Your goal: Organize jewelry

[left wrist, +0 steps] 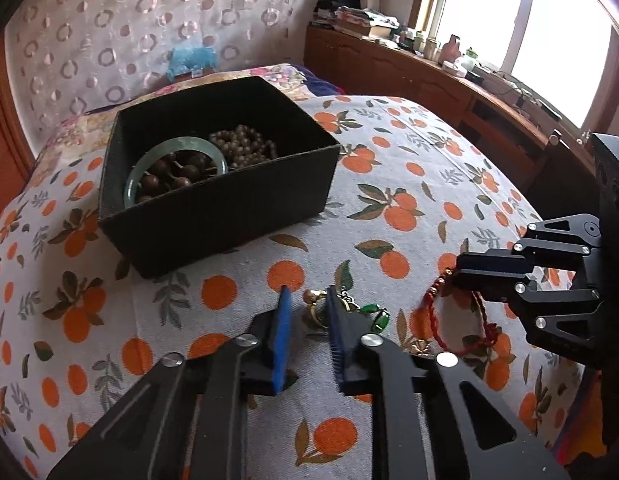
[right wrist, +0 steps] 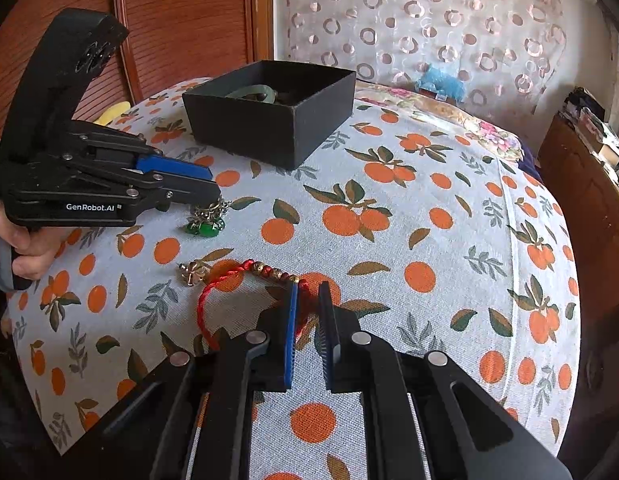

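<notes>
left claw (left wrist: pixel 307 294) low over the orange-print bedspread (left wrist: pixel 389 184), jaws narrowly parted, straddling the gold end of a green-stone charm bracelet (left wrist: pixel 349 312); right blue pad (left wrist: pixel 333 320) touching or just above the links, left pad apart from them. cannot tell whether any link is actually pinched. green stones lying just right of the claw, chain's long axis running roughly across the jaw gap, left to right.

right claw (right wrist: pixel 309 286) also down at the bedspread, jaws narrowly parted over the beaded stretch of a red cord bracelet (right wrist: pixel 245 276). cord loop spread out to the left of that claw, beads running crosswise, a small gold flower charm (right wrist: pixel 193 270) at the loop's far-left end. cord seemingly between the pads, grip not confirmed.

black box (left wrist: pixel 213 176) ahead and left of the left claw, well apart from both loose pieces, already carrying a jade bangle (left wrist: pixel 173 168), dark wooden beads (left wrist: pixel 177 172) and a pale bead strand (left wrist: pixel 245 146).

likely step: closing on 2 pieces at once. left claw nearer the box; lift forward and left for it, longer diagonal carry for the right.
</notes>
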The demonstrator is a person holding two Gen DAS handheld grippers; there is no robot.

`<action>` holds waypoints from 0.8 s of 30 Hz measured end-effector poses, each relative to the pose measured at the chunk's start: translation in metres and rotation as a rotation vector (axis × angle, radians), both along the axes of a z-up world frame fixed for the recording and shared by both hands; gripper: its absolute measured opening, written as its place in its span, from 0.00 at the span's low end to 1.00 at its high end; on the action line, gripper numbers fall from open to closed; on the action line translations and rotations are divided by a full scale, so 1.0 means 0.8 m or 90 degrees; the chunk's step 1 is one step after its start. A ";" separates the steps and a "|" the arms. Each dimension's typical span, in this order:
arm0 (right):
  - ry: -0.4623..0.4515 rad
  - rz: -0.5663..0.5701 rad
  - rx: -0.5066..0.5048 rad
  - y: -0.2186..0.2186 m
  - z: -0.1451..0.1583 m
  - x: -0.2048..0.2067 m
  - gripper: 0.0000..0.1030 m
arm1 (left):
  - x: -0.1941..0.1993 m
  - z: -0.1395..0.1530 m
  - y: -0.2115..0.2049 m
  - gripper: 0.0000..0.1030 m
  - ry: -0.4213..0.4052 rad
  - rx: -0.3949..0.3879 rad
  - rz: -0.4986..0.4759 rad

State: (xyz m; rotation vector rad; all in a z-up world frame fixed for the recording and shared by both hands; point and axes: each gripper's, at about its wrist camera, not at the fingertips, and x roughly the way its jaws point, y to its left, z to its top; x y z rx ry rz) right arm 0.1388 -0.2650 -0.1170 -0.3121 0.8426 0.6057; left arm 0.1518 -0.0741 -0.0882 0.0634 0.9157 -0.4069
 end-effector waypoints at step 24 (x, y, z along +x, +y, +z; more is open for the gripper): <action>-0.058 -0.051 0.050 -0.017 0.055 0.003 0.03 | -0.022 0.061 0.032 0.03 -0.083 -0.012 0.019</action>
